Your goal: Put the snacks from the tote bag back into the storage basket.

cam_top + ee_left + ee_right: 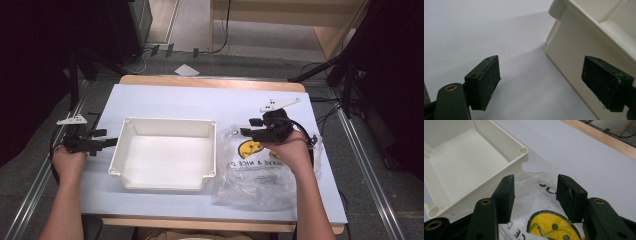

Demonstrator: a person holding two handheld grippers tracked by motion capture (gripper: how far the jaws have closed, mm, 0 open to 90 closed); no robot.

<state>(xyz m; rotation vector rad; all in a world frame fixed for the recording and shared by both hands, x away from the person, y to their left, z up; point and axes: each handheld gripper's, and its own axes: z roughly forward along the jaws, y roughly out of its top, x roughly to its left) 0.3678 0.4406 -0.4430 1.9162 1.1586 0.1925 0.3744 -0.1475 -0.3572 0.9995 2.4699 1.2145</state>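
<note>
A white plastic bin (pixel 165 152) stands empty in the middle of the table. A clear plastic bag (pixel 255 170) with a yellow smiley face lies flat just right of it. My left gripper (pixel 107 138) is open at the bin's left wall (pixel 584 50), one pad (pixel 606 82) in front of that wall and the other pad (pixel 484 82) over bare table. My right gripper (pixel 248 127) hovers open above the bag's (pixel 536 192) near edge, close to the bin's corner (pixel 522 151). Nothing sits between its jaws.
The table top (pixel 200 100) is pale blue with a wooden rim. Black stands and cables (pixel 330 70) surround it on the floor, and a wooden bench (pixel 280 20) stands beyond.
</note>
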